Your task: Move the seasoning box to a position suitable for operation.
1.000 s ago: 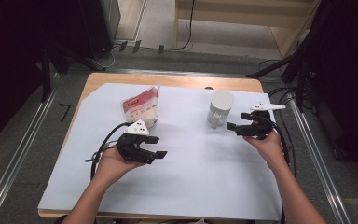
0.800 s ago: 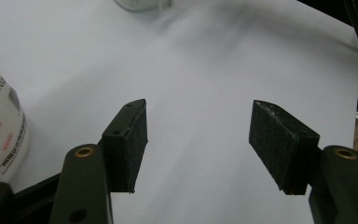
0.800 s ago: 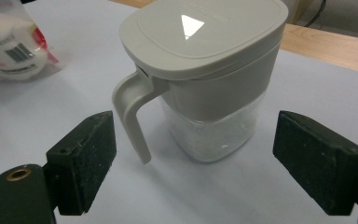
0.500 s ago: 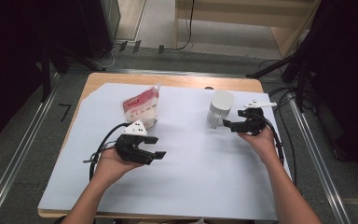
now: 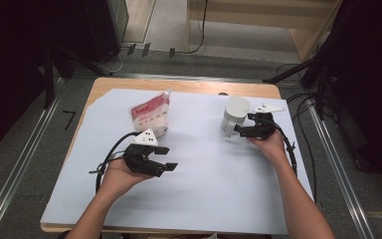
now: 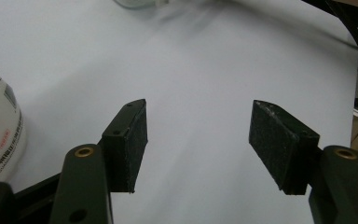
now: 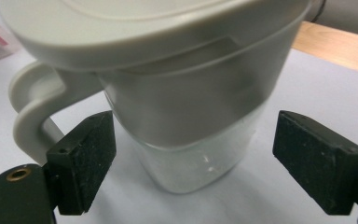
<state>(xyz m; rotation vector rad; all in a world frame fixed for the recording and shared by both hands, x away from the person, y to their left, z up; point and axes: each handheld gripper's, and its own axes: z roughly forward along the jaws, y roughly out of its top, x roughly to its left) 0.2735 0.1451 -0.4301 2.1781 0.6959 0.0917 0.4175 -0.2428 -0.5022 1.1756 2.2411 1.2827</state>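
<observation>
A white lidded jug with a side handle and a clear lower body stands at the back right of the white sheet. In the right gripper view the jug looms close. My right gripper is open, with its jaws to either side of the jug's lower body and the right pad clear of it. From above, the right gripper sits just right of the jug. A red and white bag lies at the back left. My left gripper is open and empty in front of the bag, over bare sheet.
The white sheet covers a wooden table. Black cables trail from both grippers. A corner of the bag lies left of the left jaw. Dark equipment and floor cables surround the table.
The right hand has carried its gripper left and down, closer to the jug. The left gripper has stayed where it was, still open.
</observation>
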